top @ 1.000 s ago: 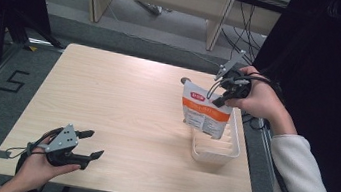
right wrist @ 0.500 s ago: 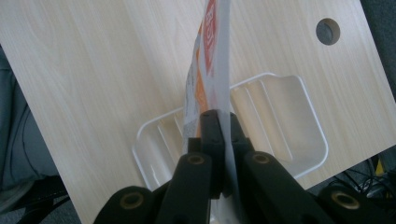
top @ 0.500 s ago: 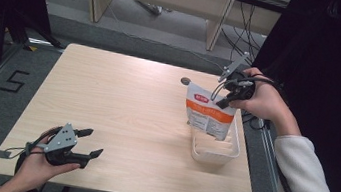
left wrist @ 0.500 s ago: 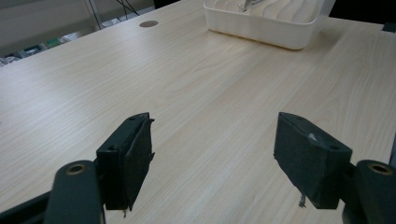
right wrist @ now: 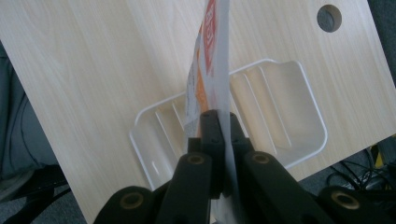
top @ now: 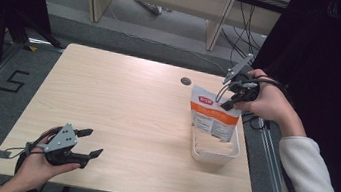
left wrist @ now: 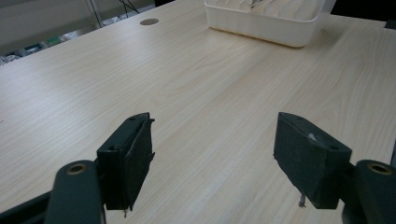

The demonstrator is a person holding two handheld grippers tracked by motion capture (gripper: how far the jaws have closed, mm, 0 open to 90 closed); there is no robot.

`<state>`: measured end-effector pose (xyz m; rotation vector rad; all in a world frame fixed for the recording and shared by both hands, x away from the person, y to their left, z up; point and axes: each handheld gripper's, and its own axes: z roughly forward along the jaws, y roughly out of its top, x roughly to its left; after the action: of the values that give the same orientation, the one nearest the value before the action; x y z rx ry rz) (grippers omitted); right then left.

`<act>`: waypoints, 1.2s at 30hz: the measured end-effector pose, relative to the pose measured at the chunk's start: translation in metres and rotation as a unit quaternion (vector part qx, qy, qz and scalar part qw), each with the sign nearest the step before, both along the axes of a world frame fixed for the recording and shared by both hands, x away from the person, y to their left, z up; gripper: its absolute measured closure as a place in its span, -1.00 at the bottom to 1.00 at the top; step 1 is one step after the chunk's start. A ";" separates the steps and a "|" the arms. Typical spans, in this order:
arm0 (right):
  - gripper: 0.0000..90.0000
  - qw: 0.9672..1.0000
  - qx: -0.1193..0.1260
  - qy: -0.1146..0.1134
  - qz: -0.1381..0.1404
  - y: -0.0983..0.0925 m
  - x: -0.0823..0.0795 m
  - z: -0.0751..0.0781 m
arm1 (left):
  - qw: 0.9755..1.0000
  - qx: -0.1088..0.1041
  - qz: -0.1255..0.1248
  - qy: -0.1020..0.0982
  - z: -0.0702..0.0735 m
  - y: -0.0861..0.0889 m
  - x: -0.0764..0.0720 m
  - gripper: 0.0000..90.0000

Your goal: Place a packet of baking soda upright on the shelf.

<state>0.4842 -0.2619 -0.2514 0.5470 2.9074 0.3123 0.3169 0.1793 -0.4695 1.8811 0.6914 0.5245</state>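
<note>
My right gripper [top: 229, 100] pinches the top edge of a pouch [top: 213, 117], white with an orange band; in the right gripper view [right wrist: 220, 140] the jaws are clamped flat on the pouch's thin edge, with no gap between them; the pouch [right wrist: 212, 70] hangs upright over a white bin [top: 215, 154], its lower end down inside the bin's walls, though I cannot tell whether it touches the bottom; the bin [right wrist: 299, 112] has shallow ribs across its floor and sits near the right edge of the table [top: 121, 109], close to the near corner; a round hole [top: 185, 81] in the tabletop lies just beyond the pouch.

My left gripper [top: 85, 144] rests low at the near left of the table, well apart from the bin; its jaws stand wide apart with nothing between them; in the left gripper view [left wrist: 219, 158] bare wood shows between the two black pads [left wrist: 310, 156], and the bin [left wrist: 266, 25] is far off at the top of that view; my left hand [top: 39, 168] wraps the handle from below, and my right hand [top: 271, 104] holds the other above the table's right edge, in a pale sleeve [top: 312, 186].
</note>
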 end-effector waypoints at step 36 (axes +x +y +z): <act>1.00 1.000 -0.019 0.004 0.013 -0.012 -0.015 0.008 | 1.000 -0.005 -0.004 0.006 -0.001 -0.001 0.001 -0.37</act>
<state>0.4689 -0.2734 -0.2437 0.5063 2.9232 0.2581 0.3175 0.1785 -0.4704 1.8781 0.6930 0.5038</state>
